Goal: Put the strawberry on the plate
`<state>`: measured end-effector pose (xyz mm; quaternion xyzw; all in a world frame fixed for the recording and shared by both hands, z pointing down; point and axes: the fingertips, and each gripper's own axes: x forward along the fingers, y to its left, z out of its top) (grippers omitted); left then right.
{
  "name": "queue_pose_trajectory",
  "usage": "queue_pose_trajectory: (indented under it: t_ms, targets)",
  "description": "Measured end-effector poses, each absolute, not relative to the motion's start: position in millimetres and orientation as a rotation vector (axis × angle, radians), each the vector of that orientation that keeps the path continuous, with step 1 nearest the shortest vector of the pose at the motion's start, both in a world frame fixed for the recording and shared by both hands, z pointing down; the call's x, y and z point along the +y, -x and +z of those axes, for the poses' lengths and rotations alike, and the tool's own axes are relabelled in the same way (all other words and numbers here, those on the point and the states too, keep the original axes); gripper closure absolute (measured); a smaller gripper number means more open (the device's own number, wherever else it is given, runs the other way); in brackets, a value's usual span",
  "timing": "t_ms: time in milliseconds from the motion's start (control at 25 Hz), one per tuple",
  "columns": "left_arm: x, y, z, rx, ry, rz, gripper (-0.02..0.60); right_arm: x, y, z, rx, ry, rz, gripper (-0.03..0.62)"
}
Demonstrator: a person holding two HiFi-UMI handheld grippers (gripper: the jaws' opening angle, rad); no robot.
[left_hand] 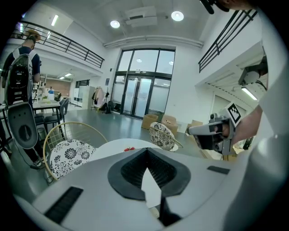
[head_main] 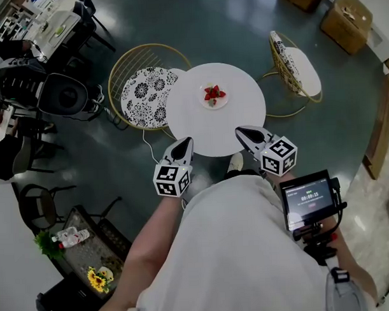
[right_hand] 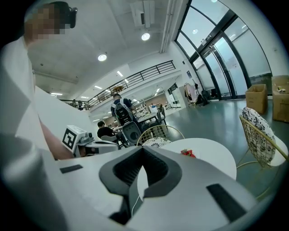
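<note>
In the head view, a round white table [head_main: 200, 135] stood on the dark floor in front of the person. Near its middle lay a small plate [head_main: 223, 103] with a cluster of red strawberries [head_main: 213, 92] on it. The left gripper [head_main: 187, 141] and the right gripper [head_main: 239, 130] hovered side by side over the table's near edge. Both pointed toward the plate but were well apart from it. A wire chair with a black-and-white patterned cushion [head_main: 146, 96] stood just beside the table on the left. A second wire chair [head_main: 294, 68] stood on the right. A small screen [head_main: 307, 197] was mounted at the person's right side.

In the left gripper view, that gripper's two jaws had their tips pressed together and nothing was caught between them. Beyond them the table top showed, with the strawberries as a red speck on its far part. The patterned chair stood to the left, and the right gripper floated at the right edge, held in a hand [left_hand: 253, 124].

In the right gripper view, this gripper's jaws likewise met at their tips and held nothing. The strawberries sat on the table ahead and to the right, clear of the jaws. The left gripper appeared at the left with its marker cube [right_hand: 72, 135].
</note>
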<state>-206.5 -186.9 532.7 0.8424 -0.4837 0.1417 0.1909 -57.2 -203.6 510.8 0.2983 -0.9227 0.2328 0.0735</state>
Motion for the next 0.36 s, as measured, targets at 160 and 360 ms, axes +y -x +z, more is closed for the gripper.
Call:
queue_pose_trajectory:
  t_ms: [160,360]
  targets:
    - [-187.1,203.8,534.7,-1.351,-2.369,0.401,0.575,-203.4,56.2,512.2,-2.768,-0.898,0.699,0.588]
    - [-189.6,200.5,534.8,-1.338,-2.375,0.399,0.575,-205.5,54.9,513.5,-2.758,-0.903,0.702,0.588]
